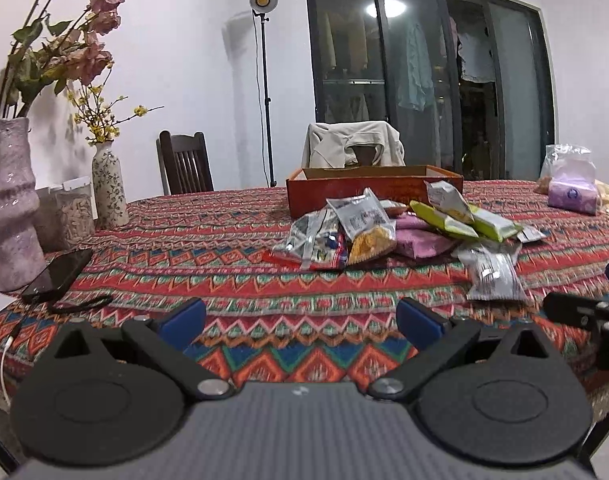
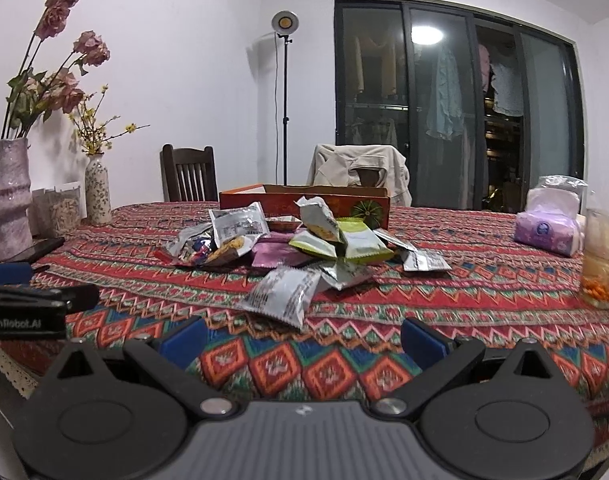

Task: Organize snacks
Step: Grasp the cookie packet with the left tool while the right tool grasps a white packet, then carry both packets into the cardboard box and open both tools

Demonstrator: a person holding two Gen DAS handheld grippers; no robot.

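A loose pile of snack packets (image 1: 388, 232) (image 2: 304, 240) lies on the patterned tablecloth, in front of an open orange cardboard box (image 1: 374, 190) (image 2: 304, 204). One silver packet (image 1: 494, 274) (image 2: 282, 296) lies nearest, apart from the heap. Green packets (image 2: 356, 242) and a purple one (image 1: 418, 240) sit in the pile. My left gripper (image 1: 300, 324) hovers open over the near table edge, well short of the pile, nothing between its blue pads. My right gripper (image 2: 302, 340) is open too, just short of the silver packet. Each gripper shows at the other view's edge.
Two vases with flowers (image 1: 8, 204) (image 1: 108, 188), a jar and a black phone (image 1: 58, 274) stand at the left. A purple tissue pack (image 2: 546, 232) and a glass of drink (image 2: 602, 256) sit at the right. Chairs (image 1: 184, 164) stand behind the table.
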